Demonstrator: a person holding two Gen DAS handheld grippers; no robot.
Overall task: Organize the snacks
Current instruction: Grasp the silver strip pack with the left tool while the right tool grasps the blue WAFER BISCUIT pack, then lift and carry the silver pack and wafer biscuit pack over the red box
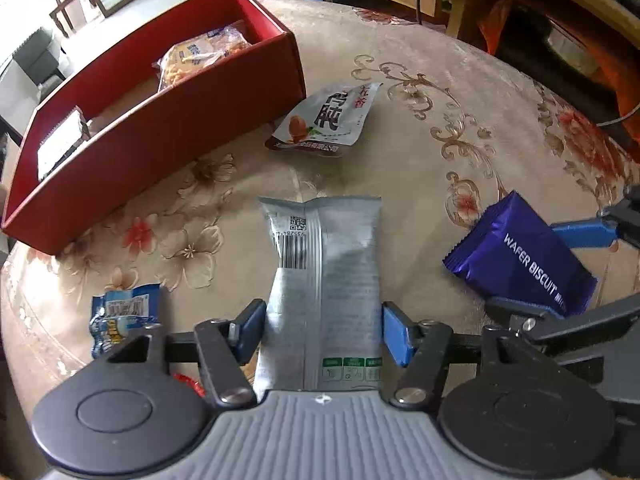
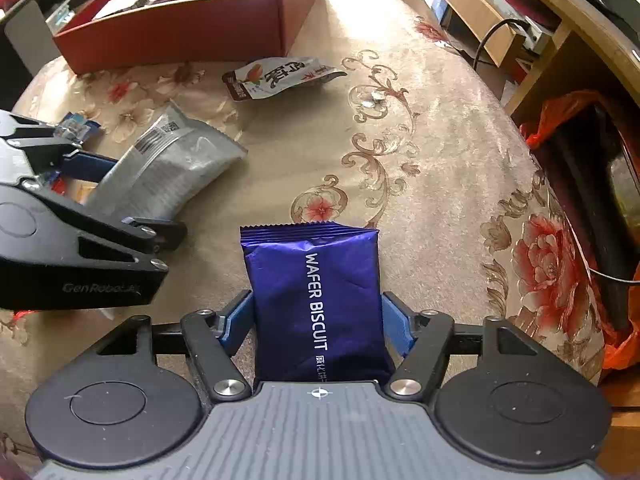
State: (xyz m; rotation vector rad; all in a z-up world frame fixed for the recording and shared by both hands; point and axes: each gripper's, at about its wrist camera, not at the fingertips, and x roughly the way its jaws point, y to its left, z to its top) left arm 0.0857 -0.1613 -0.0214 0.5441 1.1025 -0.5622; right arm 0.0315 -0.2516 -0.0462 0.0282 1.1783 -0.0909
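My left gripper is shut on a silver snack packet, its blue pads pressing both long sides; barcode and seam face up. My right gripper is shut on a purple "WAFER BISCUIT" packet, which stands out forward between the pads. From the left wrist view the purple packet hangs tilted to the right of the silver one. A red open box with several snack bags inside sits at the far left. A white nut packet lies beside the box's corner.
A small blue packet lies on the floral tablecloth left of my left gripper. The round table's edge curves away on the right, with wooden furniture, a cable and an orange bag beyond it.
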